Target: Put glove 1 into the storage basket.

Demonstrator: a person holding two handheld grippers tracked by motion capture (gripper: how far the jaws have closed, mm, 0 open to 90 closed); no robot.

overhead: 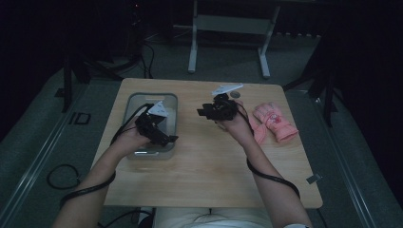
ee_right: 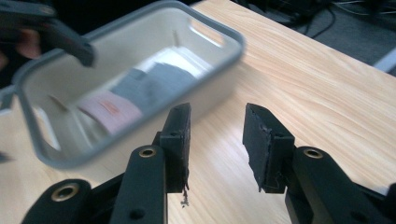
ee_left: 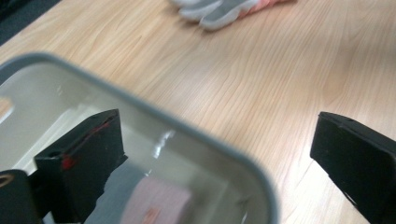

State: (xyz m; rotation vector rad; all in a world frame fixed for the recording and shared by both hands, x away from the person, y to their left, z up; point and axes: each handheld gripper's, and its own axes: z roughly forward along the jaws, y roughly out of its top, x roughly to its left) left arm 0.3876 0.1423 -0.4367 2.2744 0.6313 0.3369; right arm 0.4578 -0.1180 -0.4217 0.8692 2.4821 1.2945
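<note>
Bin: a pale bin (overhead: 135, 100) with a grey rim stands on the left half of the table (overhead: 199, 166), its near end just short of the left gripper's hand.
Bin contents: a grey and pink glove (ee_right: 135, 95) lies on the bin floor; in the left gripper view its pink cuff shows between the near wall and the left jaw.
Second glove: a pink glove (overhead: 274, 122) lies flat on the right part of the table, near the right edge, cuff toward the near side, just beside the right forearm.
Left gripper: the left gripper (overhead: 164, 138) hangs over the near right corner of the bin, jaws spread wide with nothing between them; one jaw over the bin, the other over bare wood.
Right gripper: the right gripper (ee_right: 217, 140) is held above the table centre, jaws partly apart and empty, aimed at the bin.
Open room: bare wood between bin and pink glove, and across the whole near half of the table.
Edges: the bin sits close to the table's left edge.
Hard to make out: both gripper views are blurred; the glove in the bin is smeared, its fingers not readable. The room is dark beyond the table.
</note>
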